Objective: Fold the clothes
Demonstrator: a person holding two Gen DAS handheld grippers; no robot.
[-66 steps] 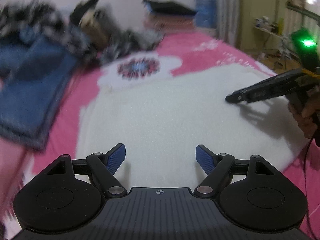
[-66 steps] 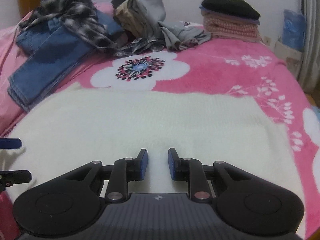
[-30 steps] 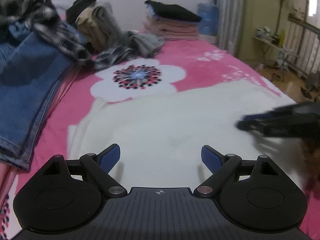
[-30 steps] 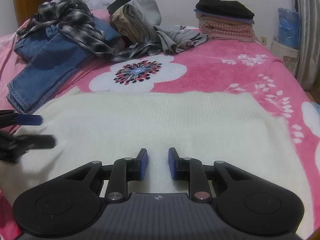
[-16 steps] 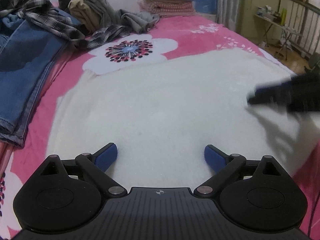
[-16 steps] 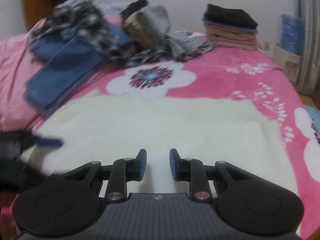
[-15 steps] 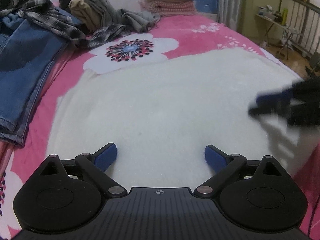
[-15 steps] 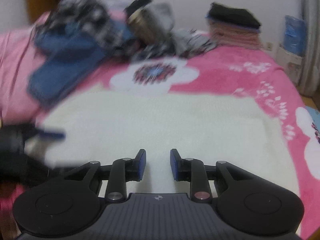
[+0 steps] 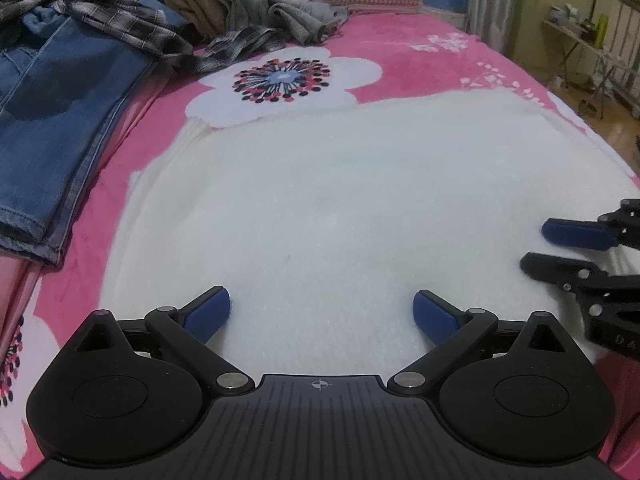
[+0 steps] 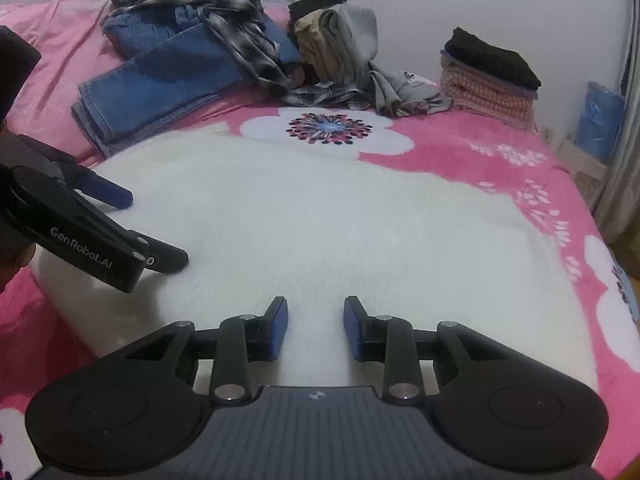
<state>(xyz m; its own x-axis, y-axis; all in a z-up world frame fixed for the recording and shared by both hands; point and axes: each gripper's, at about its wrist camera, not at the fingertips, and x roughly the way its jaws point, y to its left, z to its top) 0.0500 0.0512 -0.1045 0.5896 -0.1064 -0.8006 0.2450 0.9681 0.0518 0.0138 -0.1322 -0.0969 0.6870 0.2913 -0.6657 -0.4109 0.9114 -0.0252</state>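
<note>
A white knitted garment (image 9: pixel 340 208) is spread flat on the pink flowered bed (image 9: pixel 420 56), its long axis running across both views from side to side. It lies directly ahead of and beneath both grippers. The left gripper (image 9: pixel 322 312) is held over the near edge towards the garment's left end; its jaws are opening, almost at their widest, with only flat cloth seen below them and nothing gripped. The right gripper (image 10: pixel 316 326) is held over the near edge towards the right end, its jaws narrowly parted and gripping nothing. Each end is thus nearer to its own hand, so a fold is judged to start from that near edge. No containers are seen; unfolded jeans (image 10: pixel 160 76) and shirts (image 10: pixel 224 12) are heaped at the far side, beside a folded stack (image 10: pixel 488 80).
</note>
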